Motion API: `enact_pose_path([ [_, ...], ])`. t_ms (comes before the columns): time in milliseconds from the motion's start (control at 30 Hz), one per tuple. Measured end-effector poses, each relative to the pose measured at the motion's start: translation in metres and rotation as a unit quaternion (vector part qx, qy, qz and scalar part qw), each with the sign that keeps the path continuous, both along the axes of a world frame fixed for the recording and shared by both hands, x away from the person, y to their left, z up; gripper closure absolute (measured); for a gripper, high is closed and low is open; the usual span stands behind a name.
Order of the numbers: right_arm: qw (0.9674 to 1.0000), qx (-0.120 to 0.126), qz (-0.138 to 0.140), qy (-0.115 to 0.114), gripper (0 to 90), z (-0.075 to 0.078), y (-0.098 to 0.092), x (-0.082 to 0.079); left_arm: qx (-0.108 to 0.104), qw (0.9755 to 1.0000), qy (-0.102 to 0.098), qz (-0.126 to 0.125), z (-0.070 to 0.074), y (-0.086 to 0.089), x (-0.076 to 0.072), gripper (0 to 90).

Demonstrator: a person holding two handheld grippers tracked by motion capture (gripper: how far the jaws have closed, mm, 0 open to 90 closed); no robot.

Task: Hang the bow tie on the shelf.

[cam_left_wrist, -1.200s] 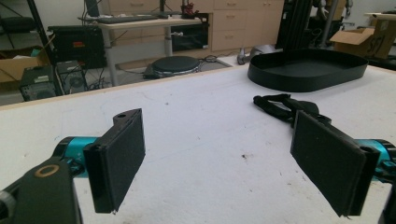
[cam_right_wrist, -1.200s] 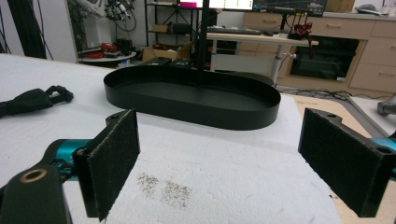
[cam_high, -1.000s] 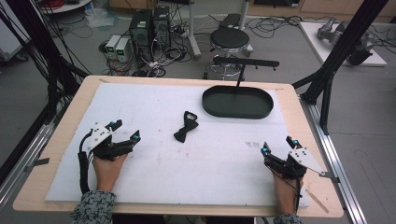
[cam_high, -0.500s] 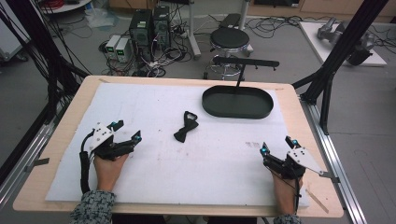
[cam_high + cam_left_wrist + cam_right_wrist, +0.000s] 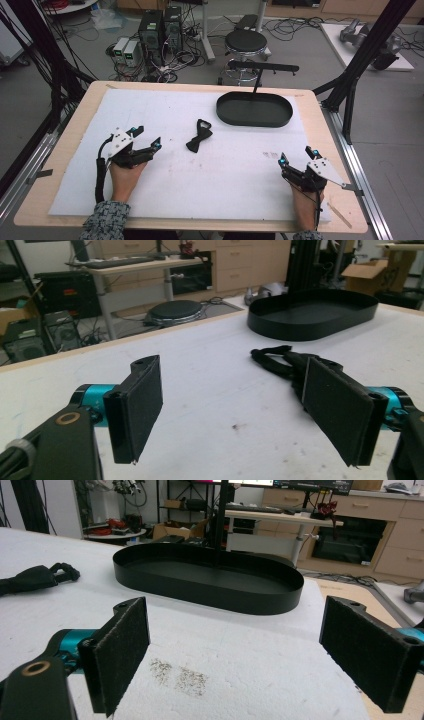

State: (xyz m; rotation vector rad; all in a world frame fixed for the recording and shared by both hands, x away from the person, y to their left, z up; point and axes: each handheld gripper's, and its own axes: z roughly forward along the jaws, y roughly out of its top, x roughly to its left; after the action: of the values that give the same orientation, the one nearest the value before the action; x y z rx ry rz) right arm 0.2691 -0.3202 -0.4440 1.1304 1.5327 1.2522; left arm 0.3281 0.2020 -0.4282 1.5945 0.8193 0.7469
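A black bow tie (image 5: 199,136) lies on the white mat (image 5: 225,175) near the table's middle. My left gripper (image 5: 148,138) hovers just left of it, open. Its jaws have just been closing a little, with nothing between them. In the left gripper view (image 5: 240,410) the bow tie (image 5: 280,362) lies just beyond the right pad (image 5: 340,415). My right gripper (image 5: 296,155) rests open and empty at the front right. In the right gripper view (image 5: 240,655) the bow tie (image 5: 35,577) lies far left. A black oval tray (image 5: 254,123) sits empty at the back right.
The tray (image 5: 210,597) stands straight ahead of the right gripper, and a thin black post (image 5: 257,82) rises just behind it. A small dark stain (image 5: 180,677) marks the mat. Metal rails (image 5: 357,170) run along the table's sides. A stool (image 5: 245,44) and computers (image 5: 160,30) stand on the floor behind.
My left gripper has shifted right, toward the bow tie, and its jaws stand slightly narrower. The right gripper, bow tie and tray have stayed where they were.
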Motion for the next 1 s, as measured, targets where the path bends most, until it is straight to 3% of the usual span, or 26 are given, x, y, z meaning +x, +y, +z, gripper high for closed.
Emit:
enact_pose_path([
  [67, 1.0000, 0.001, 0.000, 0.000, 11.8, 0.000, 0.000, 0.000, 0.012, 0.9998, -0.001, -0.015, 0.000, -0.012, 0.002, 26.0],
  [167, 1.0000, 0.001, 0.000, 0.001, 11.8, 0.000, 0.000, 0.000, 0.017, 0.9997, -0.003, -0.018, -0.002, -0.018, 0.004, 27.4],
  [333, 1.0000, 0.003, -0.001, 0.002, 11.8, 0.000, 0.000, 0.001, 0.025, 0.9992, 0.010, -0.028, 0.000, -0.034, 0.012, 28.7],
  [567, 1.0000, 0.003, 0.000, 0.004, 11.8, 0.000, -0.001, 0.001, 0.033, 0.9981, 0.013, -0.050, 0.005, -0.066, 0.024, 31.5],
  [600, 1.0000, 0.004, 0.000, 0.004, 11.8, 0.000, -0.001, 0.001, 0.037, 0.9974, 0.022, -0.059, 0.006, -0.076, 0.028, 33.1],
  [733, 1.0000, 0.005, -0.001, 0.006, 11.8, 0.000, -0.001, 0.001, 0.039, 0.9971, 0.022, -0.062, 0.003, -0.090, 0.032, 37.1],
  [1000, 0.9999, 0.008, 0.002, 0.006, 11.8, -0.001, -0.001, 0.001, 0.062, 0.9954, 0.042, -0.060, -0.009, -0.115, 0.044, 38.2],
])
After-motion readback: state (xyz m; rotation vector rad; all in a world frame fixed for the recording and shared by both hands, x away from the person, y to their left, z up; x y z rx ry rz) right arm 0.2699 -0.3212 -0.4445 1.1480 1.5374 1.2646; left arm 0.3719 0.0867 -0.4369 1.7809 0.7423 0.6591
